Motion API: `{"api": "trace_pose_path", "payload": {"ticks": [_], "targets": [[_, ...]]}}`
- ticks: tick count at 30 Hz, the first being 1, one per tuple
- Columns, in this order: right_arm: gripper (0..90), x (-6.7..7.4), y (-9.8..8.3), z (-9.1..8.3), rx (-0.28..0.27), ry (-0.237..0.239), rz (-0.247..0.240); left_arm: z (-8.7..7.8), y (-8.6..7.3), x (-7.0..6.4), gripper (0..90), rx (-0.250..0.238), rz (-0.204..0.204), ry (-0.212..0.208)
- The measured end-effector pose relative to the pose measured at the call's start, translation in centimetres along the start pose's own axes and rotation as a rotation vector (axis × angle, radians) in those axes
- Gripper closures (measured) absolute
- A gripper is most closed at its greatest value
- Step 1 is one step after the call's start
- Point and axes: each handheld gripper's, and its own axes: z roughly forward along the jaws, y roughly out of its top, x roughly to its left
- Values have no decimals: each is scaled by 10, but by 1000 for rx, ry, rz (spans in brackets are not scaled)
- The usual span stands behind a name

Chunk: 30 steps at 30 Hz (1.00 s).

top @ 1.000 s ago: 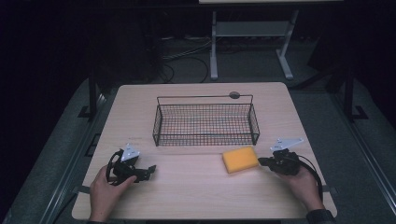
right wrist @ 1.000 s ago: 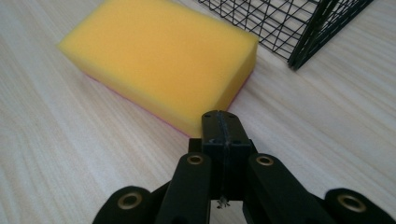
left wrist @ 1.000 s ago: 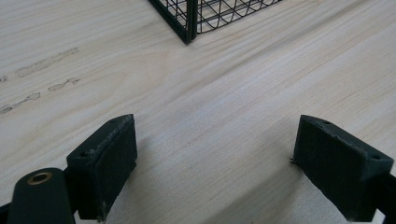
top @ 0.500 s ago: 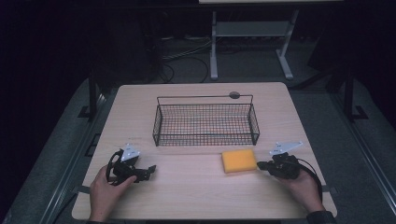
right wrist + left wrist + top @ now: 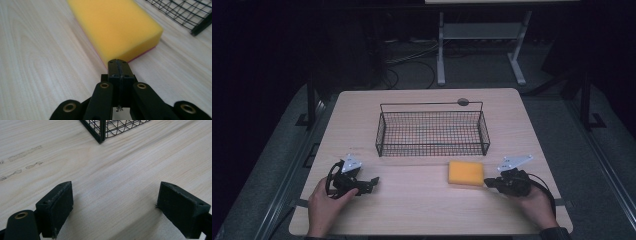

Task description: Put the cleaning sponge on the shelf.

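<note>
One yellow sponge (image 5: 466, 173) lies near the counter's (image 5: 422, 200) front edge, before the wire basket (image 5: 432, 128). Right gripper (image 5: 490, 183) points at it, jaws pressed together, empty; left gripper (image 5: 371, 183) rests with jaws wide apart, holding nothing. Judged step: approach; next, the right jaws must open to straddle the sponge.

The left gripper (image 5: 373, 181) is held low with its jaws spread wide. The right gripper (image 5: 487, 183) is held low, its jaws pressed together, nothing between them.
</note>
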Motion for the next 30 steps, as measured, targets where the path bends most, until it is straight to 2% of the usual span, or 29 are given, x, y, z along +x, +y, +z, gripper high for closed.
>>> {"api": "trace_pose_path", "payload": {"ticks": [17, 22, 25, 26, 27, 28, 29, 30], "targets": [[898, 22, 6, 6, 29, 58, -58, 0, 0, 0, 126, 0, 0, 0], [894, 23, 7, 7, 32, 65, -71, 0, 0, 0, 125, 0, 0, 0], [843, 22, 7, 5, 28, 60, -57, 0, 0, 0, 126, 0, 0, 0], [748, 20, 7, 4, 32, 54, -45, 0, 0, 0, 126, 0, 0, 0], [705, 20, 7, 3, 40, 44, -36, 0, 0, 0, 126, 0, 0, 0], [705, 20, 7, 3, 40, 44, -36, 0, 0, 0, 125, 0, 0, 0], [624, 18, 8, 1, 49, 27, -31, 0, 0, 0, 126, 1, 1, 0], [587, 17, 9, -1, 53, 24, -26, 0, 0, 0, 126, 1, 1, 0]]}}
